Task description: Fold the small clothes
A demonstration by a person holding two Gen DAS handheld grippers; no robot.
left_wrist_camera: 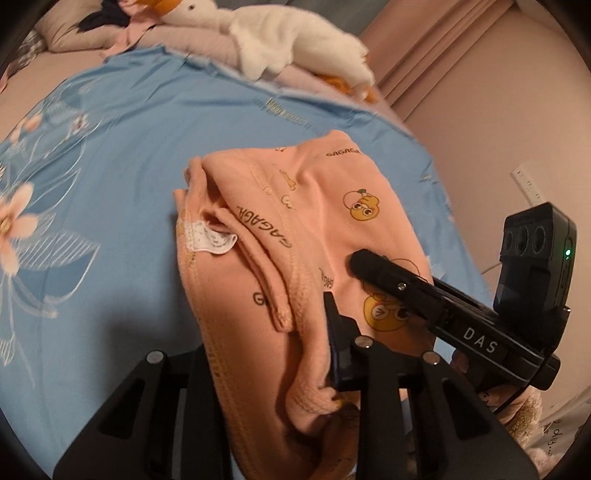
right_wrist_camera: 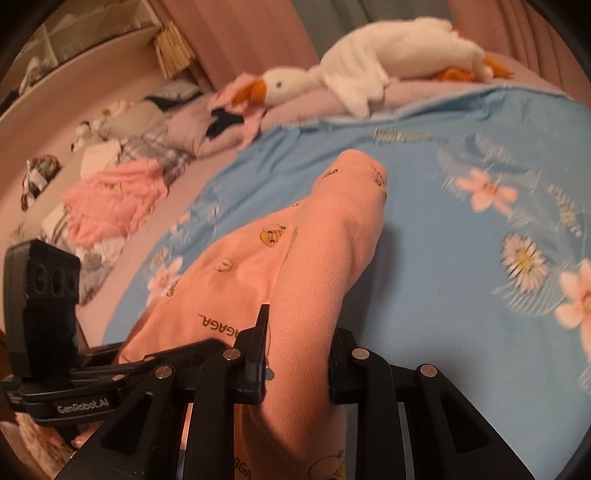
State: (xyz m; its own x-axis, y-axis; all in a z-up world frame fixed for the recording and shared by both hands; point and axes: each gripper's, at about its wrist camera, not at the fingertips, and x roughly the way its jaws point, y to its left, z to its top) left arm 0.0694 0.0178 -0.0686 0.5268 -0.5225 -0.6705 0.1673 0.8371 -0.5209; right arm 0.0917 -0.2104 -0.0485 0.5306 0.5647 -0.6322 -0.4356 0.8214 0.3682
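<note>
My right gripper (right_wrist_camera: 297, 363) is clamped on a fold of the peach cotton garment printed with ducks (right_wrist_camera: 325, 236); my left gripper (left_wrist_camera: 332, 354) pinches its seamed hem (lower centre). The garment lies mid-frame on the blue floral bedsheet (right_wrist_camera: 443, 258), white plush goose (right_wrist_camera: 369, 70) above.

Left wrist view: garment (left_wrist_camera: 295, 236) at frame centre, spread on sheet (left_wrist_camera: 122, 147) over bed (left_wrist_camera: 29, 88). Left gripper (left_wrist_camera: 328, 354) at bottom centre, jaws closed on garment's near edge. Right gripper (left_wrist_camera: 461, 317) at lower right, lying on garment. Goose toy (left_wrist_camera: 280, 33) along top, behind sheet. Right wrist view: right gripper (right_wrist_camera: 295, 354) at bottom centre, jaws pinching a garment fold; clothes pile (right_wrist_camera: 110, 195) at left, beside sheet.
</note>
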